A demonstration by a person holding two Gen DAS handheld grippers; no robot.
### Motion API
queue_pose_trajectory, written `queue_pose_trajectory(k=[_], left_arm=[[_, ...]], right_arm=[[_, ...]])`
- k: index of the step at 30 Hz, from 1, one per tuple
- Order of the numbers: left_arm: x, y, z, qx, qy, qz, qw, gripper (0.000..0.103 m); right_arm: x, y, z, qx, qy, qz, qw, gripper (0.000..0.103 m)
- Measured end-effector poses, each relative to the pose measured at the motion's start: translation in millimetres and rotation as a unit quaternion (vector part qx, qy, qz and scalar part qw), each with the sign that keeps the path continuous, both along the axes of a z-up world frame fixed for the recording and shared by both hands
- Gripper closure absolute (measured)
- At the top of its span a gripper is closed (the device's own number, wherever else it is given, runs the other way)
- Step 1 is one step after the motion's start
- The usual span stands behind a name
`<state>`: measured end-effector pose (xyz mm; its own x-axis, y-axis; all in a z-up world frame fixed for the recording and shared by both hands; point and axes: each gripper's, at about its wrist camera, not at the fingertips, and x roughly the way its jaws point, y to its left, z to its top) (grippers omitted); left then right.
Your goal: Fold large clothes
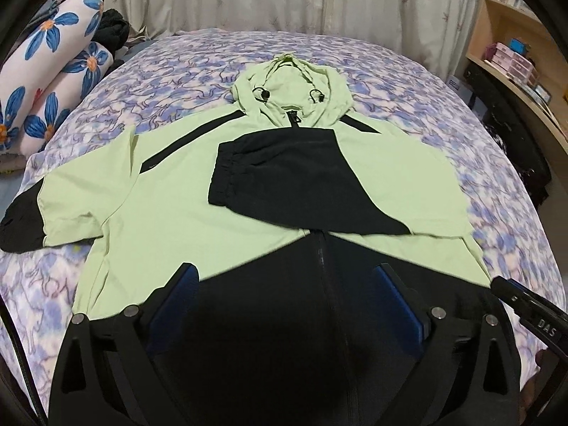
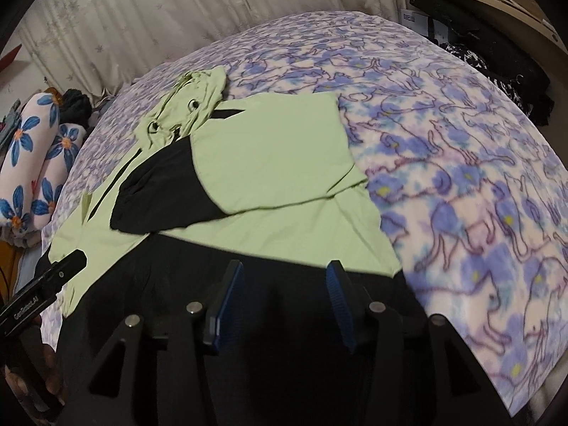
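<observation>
The green and black jacket point(image 1: 170, 191) lay flat in the middle of the bed point(image 1: 170, 67). One sleeve point(image 1: 305, 181) was already folded across the chest; the other sleeve point(image 1: 71, 195), at the left of the frame, was not yet folded, and neither was the body. The left gripper point(image 1: 284, 277) was spread wide and the right gripper point(image 2: 284, 277) half spread, both holding nothing. The blanket at the right was free; pillows point(image 1: 53, 81) crowded the upper left.
</observation>
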<state>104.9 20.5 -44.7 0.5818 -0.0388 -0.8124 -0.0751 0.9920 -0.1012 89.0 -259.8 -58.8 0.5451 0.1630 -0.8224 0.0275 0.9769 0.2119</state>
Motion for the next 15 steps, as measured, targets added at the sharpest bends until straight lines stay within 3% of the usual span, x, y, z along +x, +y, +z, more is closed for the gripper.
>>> queue_pose_trajectory(k=[11,15], left_arm=[[-63.4,13.0,20.3,-0.013,-0.01,0.01,0.9998,0.006],[-81.9,31.1,15.3,-0.044,0.002,0.011,0.999,0.006]], right_arm=[[-49.7,31.2,5.6,-0.024,0.0,0.04,0.999,0.052],[-62.6,49.4,7.1,-0.033,-0.001,0.062,0.998,0.052]])
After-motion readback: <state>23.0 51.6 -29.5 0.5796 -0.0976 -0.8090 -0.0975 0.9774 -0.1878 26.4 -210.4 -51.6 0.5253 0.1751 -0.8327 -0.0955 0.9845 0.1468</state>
